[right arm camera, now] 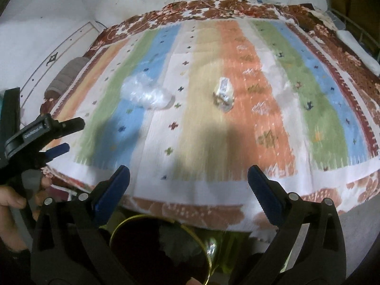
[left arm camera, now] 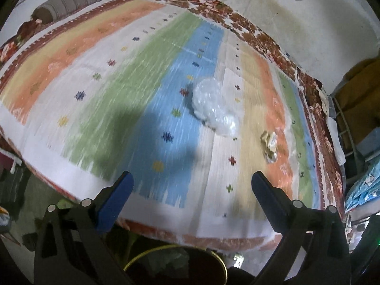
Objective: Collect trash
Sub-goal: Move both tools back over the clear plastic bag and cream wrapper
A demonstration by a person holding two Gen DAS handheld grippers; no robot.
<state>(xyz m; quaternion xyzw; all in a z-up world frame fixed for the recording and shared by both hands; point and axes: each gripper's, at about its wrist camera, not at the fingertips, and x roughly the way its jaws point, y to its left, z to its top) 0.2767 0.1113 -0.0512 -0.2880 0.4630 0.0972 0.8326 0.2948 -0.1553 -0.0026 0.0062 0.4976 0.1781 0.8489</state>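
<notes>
Below both wide-open grippers, left gripper (left arm camera: 192, 185) and right gripper (right arm camera: 188, 179), a gold-rimmed bin (right arm camera: 133, 223) waits, so the crumpled clear plastic (left arm camera: 213, 106) ahead on the bed (left arm camera: 118, 71) (paper scrap (right arm camera: 223, 93) beyond the right gripper) should be pinched at its bulk.

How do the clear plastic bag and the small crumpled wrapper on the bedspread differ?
The plastic bag is see-through and whitish; the wrapper is opaque, cream with dark print. The plastic bag is clearly larger than the wrapper. The plastic bag lies by the blue stripe, the wrapper where tan meets orange. Both are crumpled, lying apart on the bedspread, and ungripped.
</notes>
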